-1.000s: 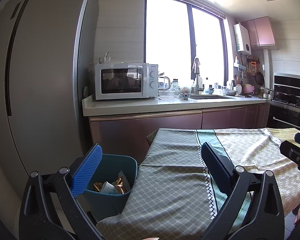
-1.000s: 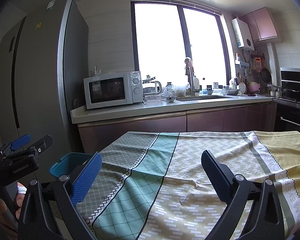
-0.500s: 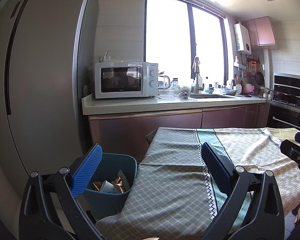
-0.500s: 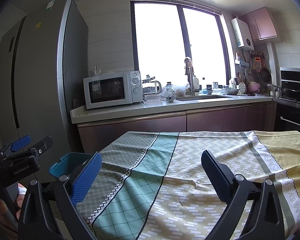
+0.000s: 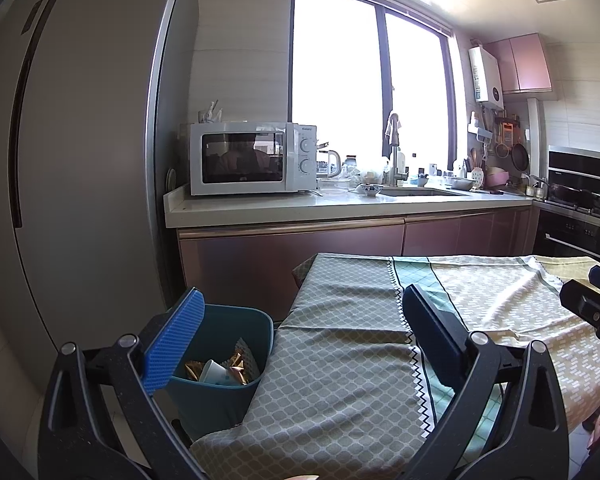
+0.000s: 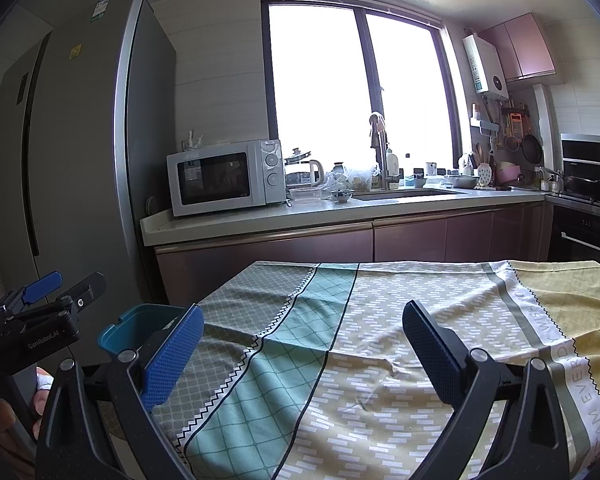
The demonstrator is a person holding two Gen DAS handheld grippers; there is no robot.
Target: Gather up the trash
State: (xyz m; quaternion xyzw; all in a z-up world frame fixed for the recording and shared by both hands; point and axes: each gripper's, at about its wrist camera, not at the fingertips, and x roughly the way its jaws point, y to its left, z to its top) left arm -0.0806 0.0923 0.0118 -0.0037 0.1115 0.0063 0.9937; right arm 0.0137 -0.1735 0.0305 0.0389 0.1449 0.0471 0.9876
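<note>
Now both grippers hang over the table with nothing in them. The left gripper point(image 5: 300, 336) has its jaws spread wide and grips nothing. The right gripper point(image 6: 302, 344) is spread wide too, with only the tablecloth point(image 6: 380, 320) under it.

The trash sits in the blue bin point(image 5: 236, 360), which stands on the floor just beside the table's left edge. I think it is put there so trash can drop straight in from the table. Inside are a white paper cup point(image 5: 214, 372) and shiny gold wrappers point(image 5: 236, 364). The cup lies tipped on its side. Its long way runs slanted, and I cannot tell which way its mouth points.

No trash shows on the cloth, so the job looks almost done or done.
</note>
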